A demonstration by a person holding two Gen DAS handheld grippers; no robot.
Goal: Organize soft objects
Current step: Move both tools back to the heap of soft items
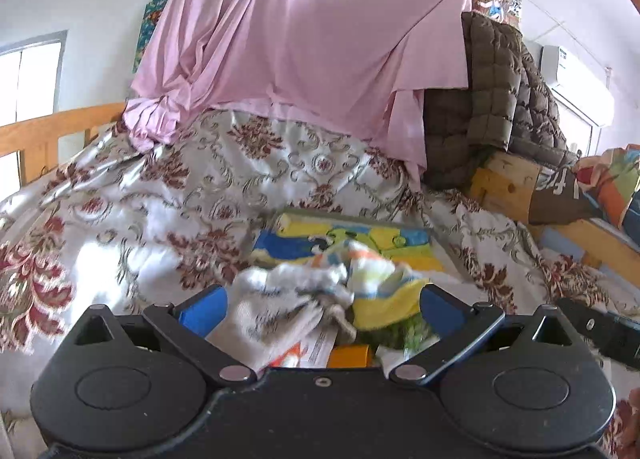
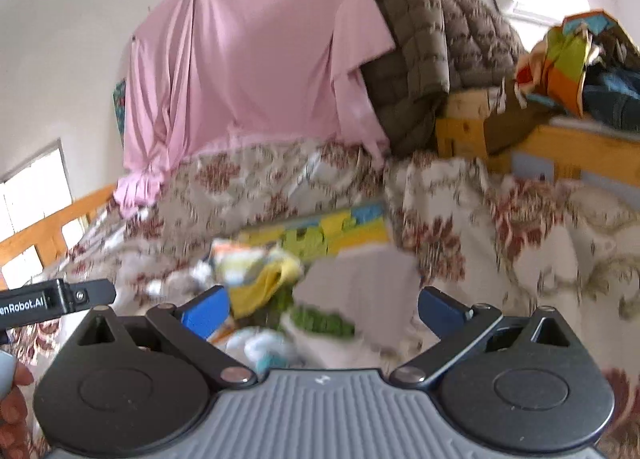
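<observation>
While only the right wrist view shows a hand point(image 2: 14, 403) at its left edge, both the left gripper point(image 1: 322, 305) and right gripper point(image 2: 324, 307) stand spread wide, clasping nothing, over the heap of small cloths point(image 1: 320, 291) on the floral bedspread point(image 1: 160, 195).

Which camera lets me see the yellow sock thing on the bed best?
The left wrist view: the yellow sock looks fairly sharp there, among the pile of small clothes. In the right wrist view it is blurry and partly behind a blue finger.
</observation>
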